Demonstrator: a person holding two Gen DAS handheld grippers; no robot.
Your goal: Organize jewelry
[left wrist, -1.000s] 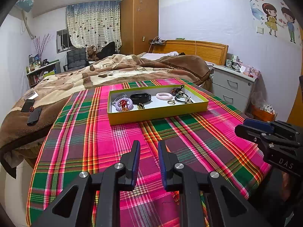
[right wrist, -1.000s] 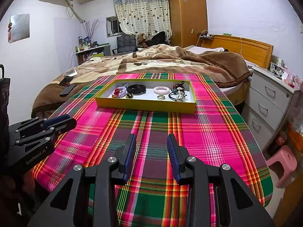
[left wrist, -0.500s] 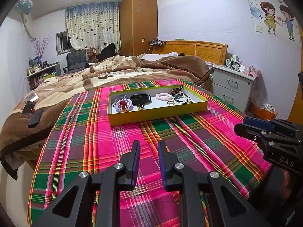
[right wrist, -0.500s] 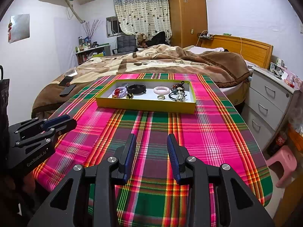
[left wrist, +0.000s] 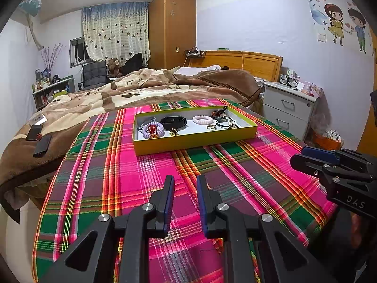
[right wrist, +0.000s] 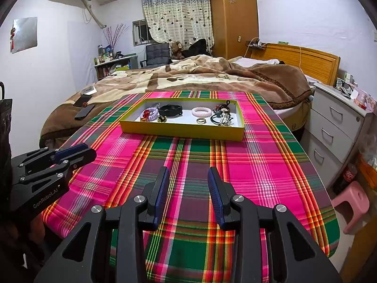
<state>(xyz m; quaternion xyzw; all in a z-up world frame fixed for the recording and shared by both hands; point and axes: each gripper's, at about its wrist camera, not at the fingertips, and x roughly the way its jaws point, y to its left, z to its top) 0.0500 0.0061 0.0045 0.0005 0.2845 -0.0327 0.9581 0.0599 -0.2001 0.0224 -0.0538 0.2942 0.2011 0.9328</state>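
Observation:
A shallow yellow tray (left wrist: pixel 193 141) (right wrist: pixel 181 132) sits at the far end of the plaid-covered table (left wrist: pixel 141 176) (right wrist: pixel 259 160). Inside it lie a lilac coil bracelet with red beads (left wrist: pixel 152 129) (right wrist: pixel 149 114), a black band (left wrist: pixel 173 122) (right wrist: pixel 170 110), a pink coil bracelet (left wrist: pixel 202 119) (right wrist: pixel 201 111), a ring (left wrist: pixel 211 127) (right wrist: pixel 201 120) and dark hair ties with charms (left wrist: pixel 225 120) (right wrist: pixel 221 117). My left gripper (left wrist: pixel 185 184) hovers open and empty over the near cloth, well short of the tray. My right gripper (right wrist: pixel 188 176) is likewise open and empty, with a wider gap.
A bed with a brown blanket (left wrist: pixel 141 89) lies beyond the table, two phones (left wrist: pixel 38 139) on its near left part. A white drawer unit (right wrist: pixel 334 122) and a pink stool (right wrist: pixel 352 202) stand to the right. Each gripper shows at the other view's edge.

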